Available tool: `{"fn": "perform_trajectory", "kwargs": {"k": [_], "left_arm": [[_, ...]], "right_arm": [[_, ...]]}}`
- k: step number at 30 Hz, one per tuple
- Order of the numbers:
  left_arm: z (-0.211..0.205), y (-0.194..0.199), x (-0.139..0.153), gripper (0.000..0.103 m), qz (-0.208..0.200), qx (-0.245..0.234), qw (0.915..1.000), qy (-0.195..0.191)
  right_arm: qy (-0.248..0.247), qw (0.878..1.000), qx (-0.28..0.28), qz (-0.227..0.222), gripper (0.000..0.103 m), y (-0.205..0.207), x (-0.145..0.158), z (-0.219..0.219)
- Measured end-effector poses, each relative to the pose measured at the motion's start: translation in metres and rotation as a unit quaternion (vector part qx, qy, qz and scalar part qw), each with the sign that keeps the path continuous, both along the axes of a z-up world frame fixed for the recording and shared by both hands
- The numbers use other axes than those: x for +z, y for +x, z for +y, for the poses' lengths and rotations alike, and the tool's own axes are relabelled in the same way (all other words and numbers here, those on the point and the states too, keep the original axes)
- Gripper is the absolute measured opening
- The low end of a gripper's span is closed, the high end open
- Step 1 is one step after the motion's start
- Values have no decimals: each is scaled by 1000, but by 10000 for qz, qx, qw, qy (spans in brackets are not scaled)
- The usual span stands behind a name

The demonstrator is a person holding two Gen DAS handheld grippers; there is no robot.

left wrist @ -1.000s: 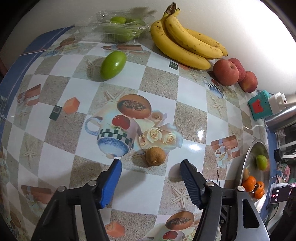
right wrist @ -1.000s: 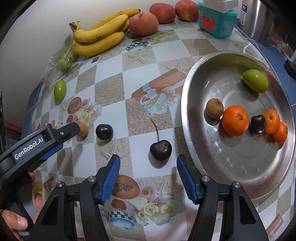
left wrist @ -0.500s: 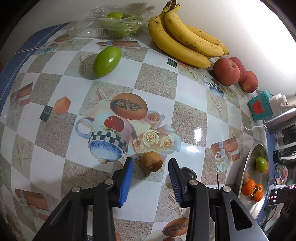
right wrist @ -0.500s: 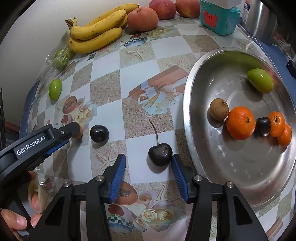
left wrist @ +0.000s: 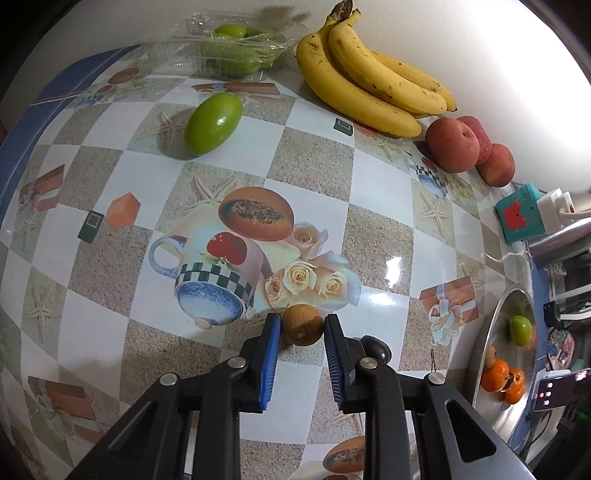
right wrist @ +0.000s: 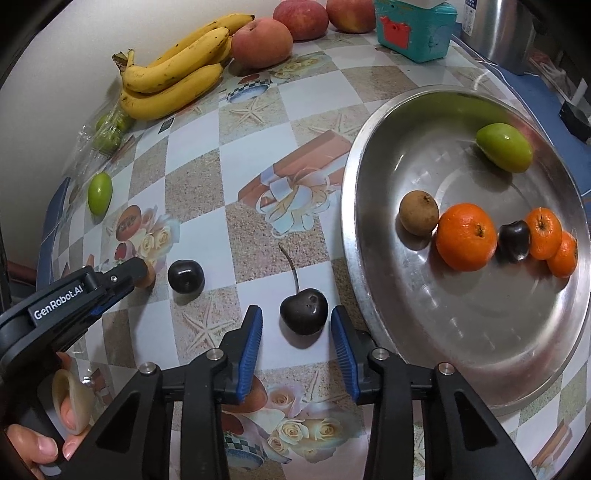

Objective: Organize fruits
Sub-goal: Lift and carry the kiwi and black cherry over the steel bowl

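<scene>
On the patterned tablecloth, my left gripper is shut on a small round brown fruit, with both blue pads against its sides. The right wrist view shows that gripper's tip at the left. The jaws of my right gripper are closing around a dark cherry with a long stem. Its right pad is almost at the cherry and a gap remains on the left. A second dark cherry lies between the two grippers. To the right, a steel plate holds a green fruit, a brown fruit, oranges and a cherry.
Bananas and peaches line the wall. A loose green fruit lies near a clear box of green fruits. A teal box stands behind the plate. A person's hand grips the left handle.
The left jaws closed from wide apart onto the brown fruit. The right jaws narrowed around the cherry, which has stayed in place.
</scene>
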State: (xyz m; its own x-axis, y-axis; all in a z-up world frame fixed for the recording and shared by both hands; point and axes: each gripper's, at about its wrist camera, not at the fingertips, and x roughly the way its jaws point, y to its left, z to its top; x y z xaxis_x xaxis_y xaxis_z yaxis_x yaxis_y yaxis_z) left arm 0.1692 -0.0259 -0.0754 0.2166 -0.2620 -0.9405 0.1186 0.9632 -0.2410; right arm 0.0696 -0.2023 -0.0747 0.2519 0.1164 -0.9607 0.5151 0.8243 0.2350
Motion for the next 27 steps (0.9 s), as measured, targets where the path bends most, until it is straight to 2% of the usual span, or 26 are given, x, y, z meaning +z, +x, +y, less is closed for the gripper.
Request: {"fn": "perform_trajectory", "kwargs": {"k": [6,17,27], "left_arm": [[1,1,6,26,-51,12,10000,37],[3,0,12,26,-58,63,9999,131],[0,-3,34,26,-284,61,9995,120]], "right_arm": [[1,10000,-48,16,32,1,-4,0],[60,9999,-141,-32,26,-3,-5,-4],[261,9981,-121,-550,26,-7,29,-3]]}}
